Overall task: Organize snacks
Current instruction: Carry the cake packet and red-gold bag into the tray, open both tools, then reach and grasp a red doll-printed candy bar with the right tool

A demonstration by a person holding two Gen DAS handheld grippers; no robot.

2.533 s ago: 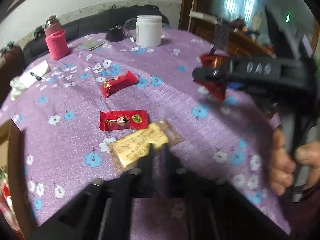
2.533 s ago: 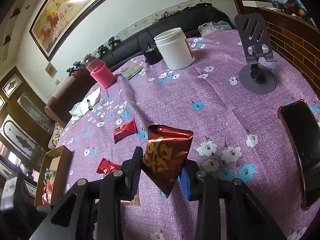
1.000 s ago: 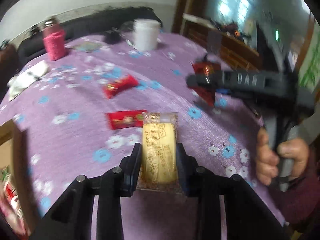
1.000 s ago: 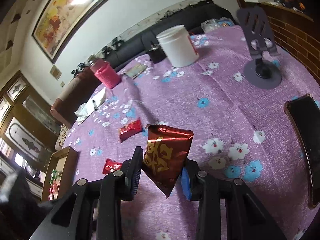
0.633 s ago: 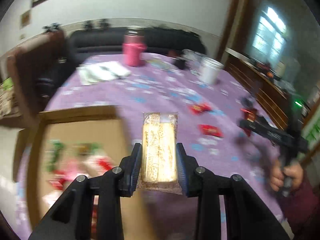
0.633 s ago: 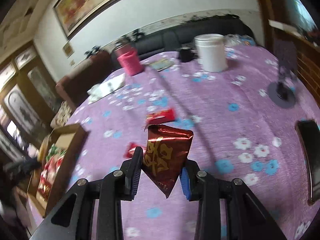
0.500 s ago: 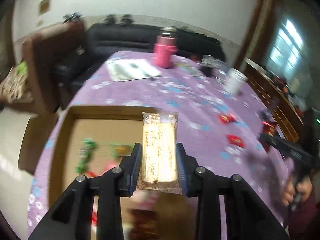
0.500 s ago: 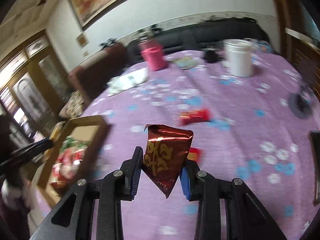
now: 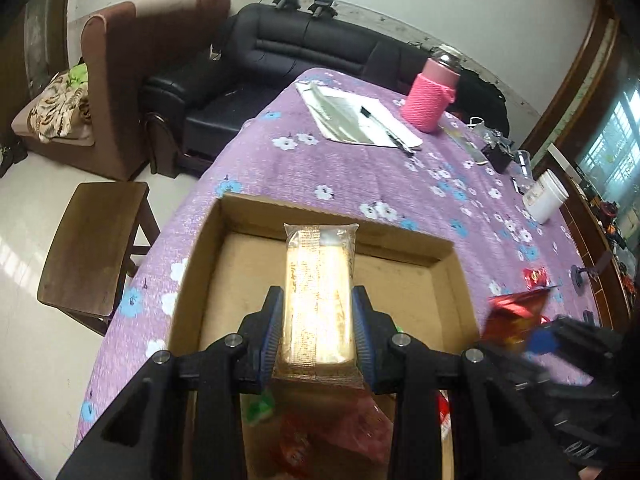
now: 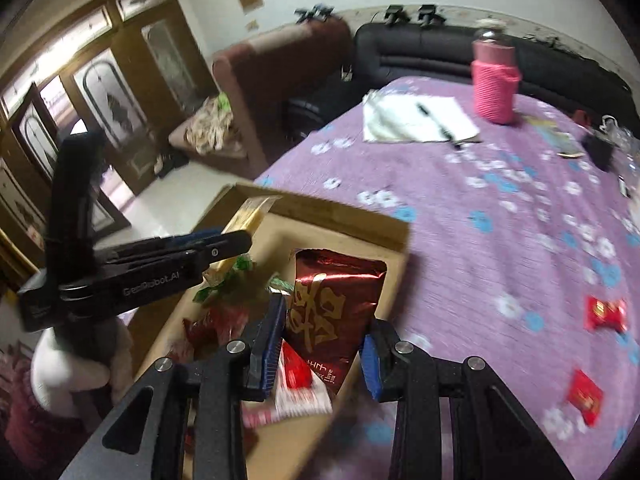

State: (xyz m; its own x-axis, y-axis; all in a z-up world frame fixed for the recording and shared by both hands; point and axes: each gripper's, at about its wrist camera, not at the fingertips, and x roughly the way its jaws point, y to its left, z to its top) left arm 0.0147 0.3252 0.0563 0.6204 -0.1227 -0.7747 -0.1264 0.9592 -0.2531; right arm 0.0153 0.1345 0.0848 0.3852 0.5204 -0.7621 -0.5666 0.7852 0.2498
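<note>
cardboard box (image 9: 248, 216) below both gripped snacks (image 9: 319, 300)

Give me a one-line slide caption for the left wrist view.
Left gripper holds a yellow wrapped snack over the open cardboard box on the purple floral tablecloth.

Matt brown cardboard box (image 9: 224, 236) on a purple flowered cloth (image 9: 360, 176); inside it, glossy crinkled foil snack wrappers (image 10: 224, 320); beyond it, shiny black leather sofa (image 9: 304, 52).

Soft daylight, apparently from the window (image 9: 612, 160) at right, glare on the yellow wrapped snack (image 9: 319, 300), right wrist view motion-smeared, fisheye bending and dark vignette at edges.
</note>
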